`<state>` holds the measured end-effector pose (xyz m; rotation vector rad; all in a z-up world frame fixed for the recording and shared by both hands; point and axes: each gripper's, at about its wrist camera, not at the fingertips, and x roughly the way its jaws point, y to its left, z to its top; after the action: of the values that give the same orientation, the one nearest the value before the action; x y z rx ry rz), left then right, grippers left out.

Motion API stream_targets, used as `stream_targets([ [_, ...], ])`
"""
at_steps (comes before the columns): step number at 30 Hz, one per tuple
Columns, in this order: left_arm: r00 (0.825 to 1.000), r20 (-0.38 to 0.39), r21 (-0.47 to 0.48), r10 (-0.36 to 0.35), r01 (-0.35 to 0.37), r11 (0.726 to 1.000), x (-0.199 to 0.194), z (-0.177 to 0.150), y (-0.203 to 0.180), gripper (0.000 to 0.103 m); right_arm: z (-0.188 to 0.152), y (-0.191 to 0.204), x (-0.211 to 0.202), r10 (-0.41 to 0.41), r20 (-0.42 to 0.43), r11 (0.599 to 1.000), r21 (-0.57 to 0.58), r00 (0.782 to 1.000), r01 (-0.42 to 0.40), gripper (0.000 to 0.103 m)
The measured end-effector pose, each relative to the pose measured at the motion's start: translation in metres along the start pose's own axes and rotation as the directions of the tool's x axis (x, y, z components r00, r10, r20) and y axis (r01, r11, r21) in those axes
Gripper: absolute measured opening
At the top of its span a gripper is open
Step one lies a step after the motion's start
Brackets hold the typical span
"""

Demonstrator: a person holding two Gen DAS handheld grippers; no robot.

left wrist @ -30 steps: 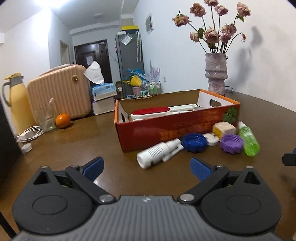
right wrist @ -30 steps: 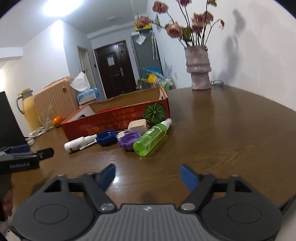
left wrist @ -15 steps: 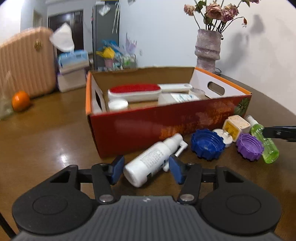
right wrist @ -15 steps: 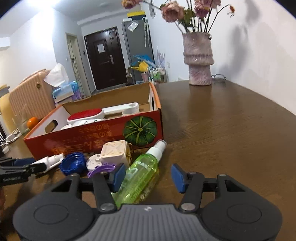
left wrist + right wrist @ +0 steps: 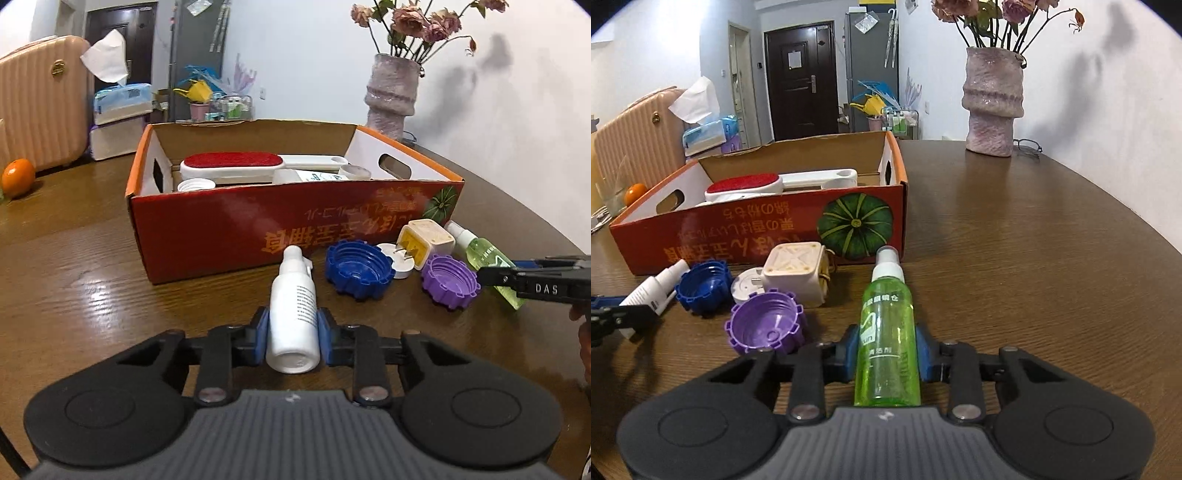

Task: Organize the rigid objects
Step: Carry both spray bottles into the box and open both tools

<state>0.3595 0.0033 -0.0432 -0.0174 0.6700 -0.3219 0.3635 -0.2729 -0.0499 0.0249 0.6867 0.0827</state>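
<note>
left tool (image 5: 292,334) pinches the white bottle (image 5: 293,314); right tool (image 5: 886,356) pinches the green bottle (image 5: 888,332); box (image 5: 229,225) at 12 o'clock

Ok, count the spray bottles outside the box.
2. The white bottle lies in the left claw; the green bottle lies in the right claw. None other shows.

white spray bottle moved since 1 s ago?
Yes. The white spray bottle turned from lying along the red box to pointing its nozzle at it, clamped in the left hand-held gripper.

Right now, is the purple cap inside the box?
No, the purple cap lies on the table in front of the red box, beside the green bottle.
</note>
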Motion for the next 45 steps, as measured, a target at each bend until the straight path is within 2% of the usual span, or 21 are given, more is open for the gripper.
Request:
stream_targets([
  [3,1.000,0.013,-0.046,-0.013,0.014,0.999,-0.019,-0.010,-0.006,0.027,-0.006,0.000,-0.008,0.000,0.001,1.000,-0.006,1.000,0.000,0.030],
  [6,0.999,0.035,-0.090,-0.028,0.031,0.995,-0.045,-0.021,-0.012,0.027,-0.018,-0.001,-0.024,0.048,0.006,0.999,0.012,0.999,-0.048,0.030],
  [10,0.996,0.083,-0.134,-0.013,0.024,0.991,-0.084,-0.034,-0.021,0.027,-0.036,0.005,-0.051,0.103,0.011,0.995,0.015,0.995,-0.104,0.030],
  [18,0.983,0.178,-0.157,0.034,-0.005,0.988,-0.156,-0.053,-0.035,0.027,-0.055,0.017,-0.121,0.156,0.123,0.988,-0.013,0.980,-0.155,0.030],
  [24,0.974,0.223,-0.154,0.039,-0.005,0.988,-0.185,-0.062,-0.042,0.027,-0.063,0.026,-0.164,0.184,0.188,0.983,-0.044,0.965,-0.178,0.030],
  [31,0.970,0.236,-0.157,0.060,-0.023,0.987,-0.184,-0.056,-0.037,0.027,-0.062,0.028,-0.172,0.182,0.209,0.983,-0.047,0.961,-0.176,0.030],
  [36,0.960,0.268,-0.131,0.085,-0.051,0.990,-0.162,-0.024,-0.020,0.027,-0.037,0.024,-0.155,0.175,0.222,0.984,-0.063,0.959,-0.165,0.030],
  [41,0.959,0.262,-0.094,0.112,-0.090,0.991,-0.117,0.028,0.006,0.027,0.020,0.021,-0.115,0.167,0.240,0.984,-0.096,0.956,-0.147,0.030],
  [45,0.969,0.211,-0.077,0.130,-0.116,0.990,-0.064,0.067,0.030,0.027,0.077,0.020,-0.060,0.122,0.214,0.987,-0.133,0.969,-0.095,0.030],
])
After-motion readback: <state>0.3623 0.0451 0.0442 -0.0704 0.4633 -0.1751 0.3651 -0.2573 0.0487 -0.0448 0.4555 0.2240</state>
